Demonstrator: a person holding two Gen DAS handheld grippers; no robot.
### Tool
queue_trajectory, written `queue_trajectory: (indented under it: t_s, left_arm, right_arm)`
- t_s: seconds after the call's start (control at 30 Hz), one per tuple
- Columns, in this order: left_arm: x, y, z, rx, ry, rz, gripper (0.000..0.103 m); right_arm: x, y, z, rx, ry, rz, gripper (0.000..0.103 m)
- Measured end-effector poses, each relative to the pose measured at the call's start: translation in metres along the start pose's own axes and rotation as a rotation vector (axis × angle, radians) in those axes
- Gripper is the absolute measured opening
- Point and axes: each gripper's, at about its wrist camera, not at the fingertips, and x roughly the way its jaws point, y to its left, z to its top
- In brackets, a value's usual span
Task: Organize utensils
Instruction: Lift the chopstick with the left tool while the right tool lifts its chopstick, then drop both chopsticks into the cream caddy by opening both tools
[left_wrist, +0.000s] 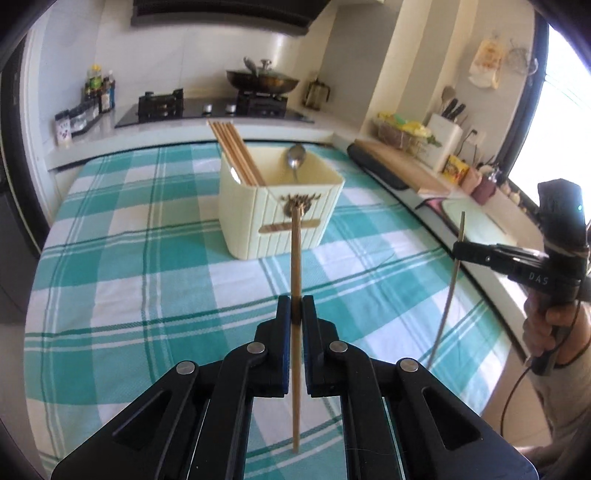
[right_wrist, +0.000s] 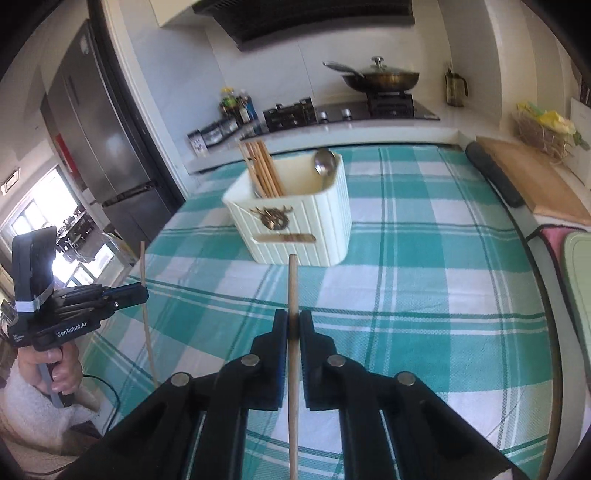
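Right wrist view alone shows the fridge (right_wrist: 99, 122).

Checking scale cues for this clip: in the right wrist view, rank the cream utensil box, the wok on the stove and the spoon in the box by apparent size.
1. Cream utensil box, clearly largest.
2. Wok; it sits farther back, so its true size against the box is unsure.
3. Spoon, smallest; only its bowl and part of its handle show.

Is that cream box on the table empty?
No. The cream box already holds a bundle of chopsticks leaning in its left side and a metal spoon at the right.
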Motion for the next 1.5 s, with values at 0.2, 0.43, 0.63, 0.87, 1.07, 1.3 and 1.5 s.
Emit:
queue_trajectory:
  t_s: [0.2, 0.43, 0.63, 0.87, 1.07, 1.3, 1.5]
  left_arm:
    - [-0.043, -0.003, 0.012, -0.043, -0.128, -0.056, 0.004]
    - [-0.068, 0.003, 0.036, -0.066, -0.192, -0.083, 0.004]
    - [-0.073, 0.015, 0.061, -0.082, -0.197, -0.079, 0.004]
    - [-0.093, 0.020, 0.130, -0.044, -0.304, -0.055, 0.004]
    - [-0.068, 0.028, 0.195, -0.020, -0.389, 0.036, 0.004]
    - [0.053, 0.052, 0.206, -0.077, -0.164, 0.100, 0.004]
    - [0.125, 0.062, 0.195, -0.094, 0.027, 0.114, 0.004]
  right_arm:
    - [-0.042, 0.026, 0.005, -0.074, -0.155, -0.020, 0.006]
    - [-0.068, 0.041, 0.033, -0.130, -0.288, -0.043, 0.006]
    - [-0.065, 0.029, 0.068, -0.121, -0.266, -0.044, 0.006]
    - [-0.065, 0.018, 0.124, -0.132, -0.309, -0.068, 0.006]
    - [-0.060, 0.024, 0.172, -0.147, -0.441, -0.073, 0.006]
    - [0.015, 0.040, 0.192, -0.232, -0.409, -0.103, 0.006]
    - [0.120, 0.021, 0.203, -0.182, -0.044, -0.100, 0.007]
